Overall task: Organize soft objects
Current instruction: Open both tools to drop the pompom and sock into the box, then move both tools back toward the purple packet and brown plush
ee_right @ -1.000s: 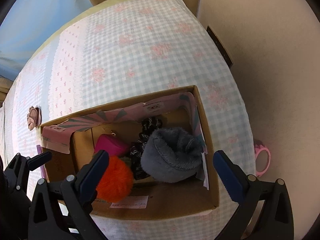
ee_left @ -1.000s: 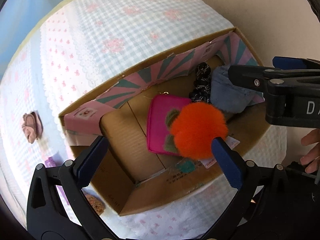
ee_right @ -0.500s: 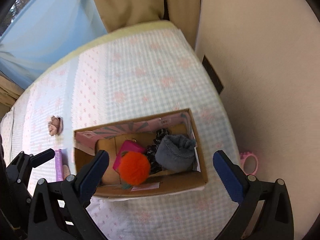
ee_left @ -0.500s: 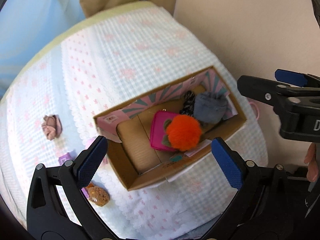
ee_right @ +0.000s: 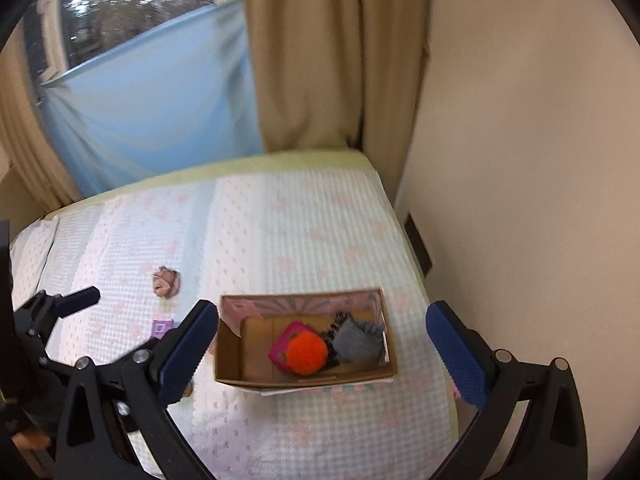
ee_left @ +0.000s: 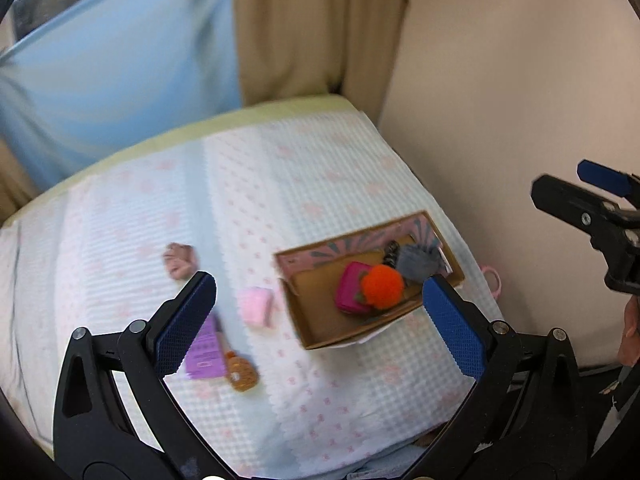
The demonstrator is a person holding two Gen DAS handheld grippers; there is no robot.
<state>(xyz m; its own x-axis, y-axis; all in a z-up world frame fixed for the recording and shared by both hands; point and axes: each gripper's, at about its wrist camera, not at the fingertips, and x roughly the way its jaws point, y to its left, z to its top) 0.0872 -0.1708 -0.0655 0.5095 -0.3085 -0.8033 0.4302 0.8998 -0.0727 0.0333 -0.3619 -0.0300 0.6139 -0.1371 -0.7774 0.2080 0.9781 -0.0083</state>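
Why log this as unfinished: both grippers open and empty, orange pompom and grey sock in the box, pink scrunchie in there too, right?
Not quite. The scrunchie lies on the bedspread, left of the box, as the right wrist view shows. The pompom and sock are in the box; left gripper and right gripper are open and empty.

Left gripper (ee_left: 320, 324) jaws wide apart, empty, high above a bed with a pale checked pink-flowered cover (ee_left: 328, 184). Open brown cardboard box (ee_left: 320, 330) near the bed's right edge holds a fluffy orange pompom (ee_left: 382, 286) on a magenta pouch (ee_left: 349, 292), grey fleece item (ee_left: 418, 262) beside them. Loose on the cover — pink soft block (ee_left: 256, 306), dusty-pink fabric scrunchie (ee_left: 181, 261), purple card (ee_left: 206, 354), amber round item (ee_left: 241, 372). Right gripper (ee_left: 596, 208) at the right edge, side-on.
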